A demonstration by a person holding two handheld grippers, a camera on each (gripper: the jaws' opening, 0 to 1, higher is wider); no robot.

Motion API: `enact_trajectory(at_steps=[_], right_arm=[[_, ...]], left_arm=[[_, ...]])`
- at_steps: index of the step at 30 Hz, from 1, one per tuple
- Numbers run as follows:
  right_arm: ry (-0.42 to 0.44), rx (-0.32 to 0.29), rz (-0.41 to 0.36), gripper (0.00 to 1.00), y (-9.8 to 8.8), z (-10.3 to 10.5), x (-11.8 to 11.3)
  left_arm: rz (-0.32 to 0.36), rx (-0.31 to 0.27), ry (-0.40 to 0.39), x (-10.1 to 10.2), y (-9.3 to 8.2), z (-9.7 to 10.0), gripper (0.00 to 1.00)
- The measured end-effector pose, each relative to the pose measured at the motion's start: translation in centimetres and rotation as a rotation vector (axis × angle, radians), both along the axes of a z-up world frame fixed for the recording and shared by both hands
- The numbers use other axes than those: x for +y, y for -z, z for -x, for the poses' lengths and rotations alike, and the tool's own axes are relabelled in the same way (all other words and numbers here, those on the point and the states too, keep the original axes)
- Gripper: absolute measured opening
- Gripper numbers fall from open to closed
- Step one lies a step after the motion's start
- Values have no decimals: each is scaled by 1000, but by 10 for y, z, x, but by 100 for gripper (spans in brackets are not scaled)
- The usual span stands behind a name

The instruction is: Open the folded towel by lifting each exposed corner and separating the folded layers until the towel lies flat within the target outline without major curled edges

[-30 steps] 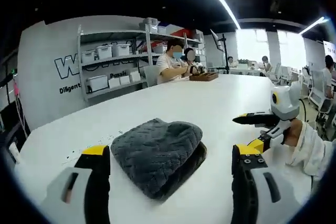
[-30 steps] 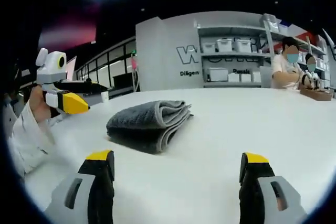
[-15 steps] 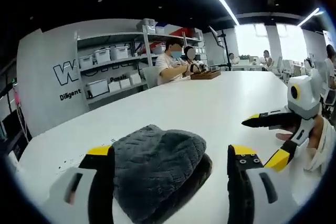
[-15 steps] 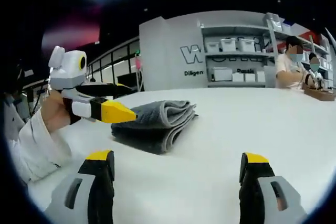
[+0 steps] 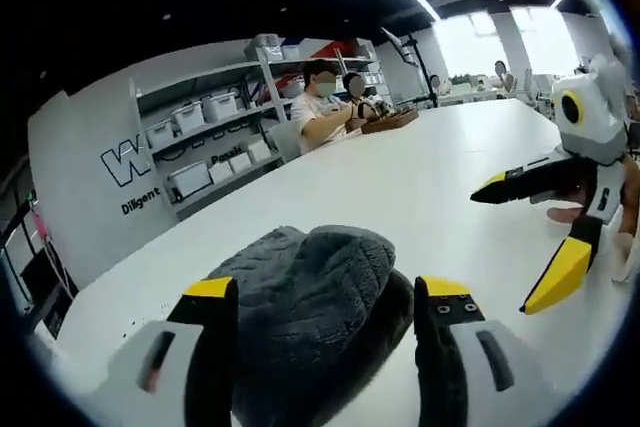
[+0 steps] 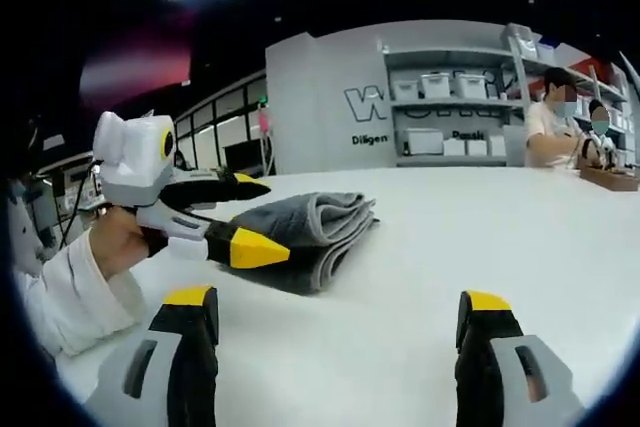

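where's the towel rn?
The folded grey towel lies on the white table, between the open left gripper's jaws in the left gripper view; in the right gripper view it sits left of centre, behind that gripper.

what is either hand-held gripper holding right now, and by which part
Nothing is held. The left hand-held gripper is open, its jaws straddling the folded grey towel without closing. The right hand-held gripper is open above the table.

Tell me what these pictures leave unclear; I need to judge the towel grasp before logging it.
- Left gripper view: the towel's near edge is hidden behind the left claw.
- Right gripper view: the left claw covers the towel's near corner, so contact is unclear.
- Target outline: not discernible on the table.
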State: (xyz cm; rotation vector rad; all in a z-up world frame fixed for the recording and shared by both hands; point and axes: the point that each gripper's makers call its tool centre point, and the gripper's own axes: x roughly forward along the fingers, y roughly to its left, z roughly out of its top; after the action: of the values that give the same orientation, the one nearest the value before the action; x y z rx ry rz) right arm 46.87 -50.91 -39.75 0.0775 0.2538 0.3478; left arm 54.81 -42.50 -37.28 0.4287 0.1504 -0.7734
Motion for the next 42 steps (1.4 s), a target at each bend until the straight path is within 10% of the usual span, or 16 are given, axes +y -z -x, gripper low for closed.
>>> enact_trajectory(at_steps=[19, 26, 42], right_arm=[[-3, 10, 1, 96, 2, 0, 2], [-2, 12, -11, 94, 1, -1, 2], [-6, 23, -12, 94, 4, -2, 5]], left_arm=[[-113, -82, 25, -7, 17, -3, 12], [83, 34, -34, 1, 18, -10, 8], [353, 91, -51, 11, -4, -19, 6]])
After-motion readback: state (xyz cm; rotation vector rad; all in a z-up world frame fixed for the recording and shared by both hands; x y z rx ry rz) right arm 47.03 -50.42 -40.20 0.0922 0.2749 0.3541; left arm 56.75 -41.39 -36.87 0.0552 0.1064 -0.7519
